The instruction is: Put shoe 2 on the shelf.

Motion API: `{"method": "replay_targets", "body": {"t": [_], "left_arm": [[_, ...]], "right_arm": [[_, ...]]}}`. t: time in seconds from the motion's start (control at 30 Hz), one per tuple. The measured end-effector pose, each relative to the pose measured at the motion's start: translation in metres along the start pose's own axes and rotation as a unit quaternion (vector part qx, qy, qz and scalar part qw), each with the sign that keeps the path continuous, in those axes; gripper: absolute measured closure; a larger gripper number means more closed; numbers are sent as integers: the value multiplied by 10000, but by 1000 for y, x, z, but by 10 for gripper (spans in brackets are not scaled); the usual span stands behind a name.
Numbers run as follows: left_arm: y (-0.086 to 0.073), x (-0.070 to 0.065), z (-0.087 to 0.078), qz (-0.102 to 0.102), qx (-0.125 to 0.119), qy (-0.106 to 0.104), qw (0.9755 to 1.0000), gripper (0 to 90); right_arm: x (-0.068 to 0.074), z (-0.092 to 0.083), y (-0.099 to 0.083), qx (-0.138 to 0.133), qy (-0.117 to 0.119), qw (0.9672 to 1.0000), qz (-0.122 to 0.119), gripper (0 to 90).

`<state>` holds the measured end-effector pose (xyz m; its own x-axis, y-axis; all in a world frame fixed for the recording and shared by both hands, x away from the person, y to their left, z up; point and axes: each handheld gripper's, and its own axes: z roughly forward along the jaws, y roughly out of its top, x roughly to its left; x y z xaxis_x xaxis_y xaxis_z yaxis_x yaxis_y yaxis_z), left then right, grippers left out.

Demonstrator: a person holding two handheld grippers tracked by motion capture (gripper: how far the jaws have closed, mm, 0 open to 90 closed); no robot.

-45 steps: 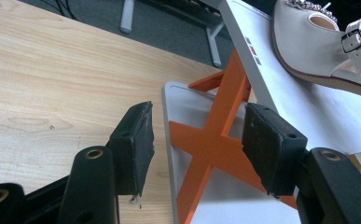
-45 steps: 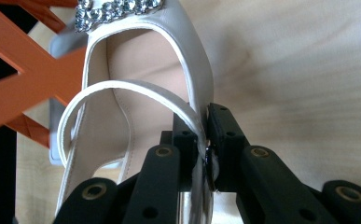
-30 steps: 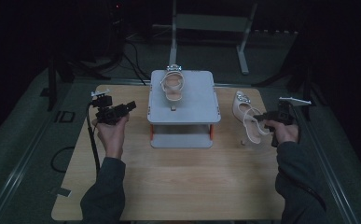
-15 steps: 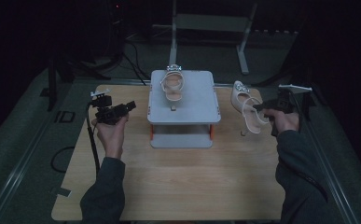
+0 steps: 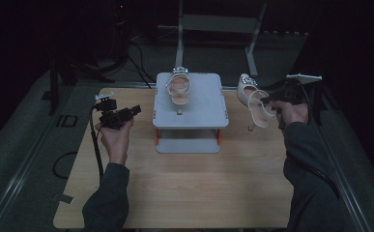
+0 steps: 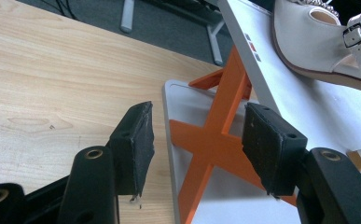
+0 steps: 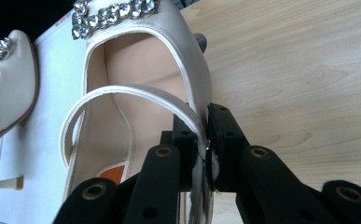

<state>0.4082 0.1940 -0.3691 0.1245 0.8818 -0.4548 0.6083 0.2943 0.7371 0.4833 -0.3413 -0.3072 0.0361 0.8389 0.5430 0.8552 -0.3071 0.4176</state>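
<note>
- Right gripper (image 5: 267, 100): clamped on the ankle strap of the second sandal (image 5: 253, 100), strap pinched between the pads (image 7: 187, 135) (seen close in the right gripper view).
- Since a sec ago: lifted off the table (image 5: 175, 193), sandal now hanging from the jaws, toe w/ rhinestones pointing away from the gripper, heel dangling below.
- Meaning: pick done, carry under way; likely bound for the grey stand (image 5: 208, 104), just left of the load.
- First sandal (image 5: 179, 88) already sits on the stand top, beyond the right gripper's toe end.
- Left gripper (image 5: 135, 110): jaws wide, nothing between them, unmoved, aimed at the stand's orange legs (image 6: 215, 140).
- Risk: thin strap grip, shoe may swing.
</note>
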Motion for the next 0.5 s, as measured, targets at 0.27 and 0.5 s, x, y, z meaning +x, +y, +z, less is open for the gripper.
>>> {"method": "replay_targets", "body": {"t": [0.27, 0.5], "left_arm": [[-1, -2, 1, 20, 25, -11, 10000, 439], [-1, -1, 1, 29, 27, -14, 10000, 438]], "right_arm": [[23, -1, 8, -50, -47, 10000, 27, 826], [43, 3, 13, 4, -283, 9996, -6, 826]]}}
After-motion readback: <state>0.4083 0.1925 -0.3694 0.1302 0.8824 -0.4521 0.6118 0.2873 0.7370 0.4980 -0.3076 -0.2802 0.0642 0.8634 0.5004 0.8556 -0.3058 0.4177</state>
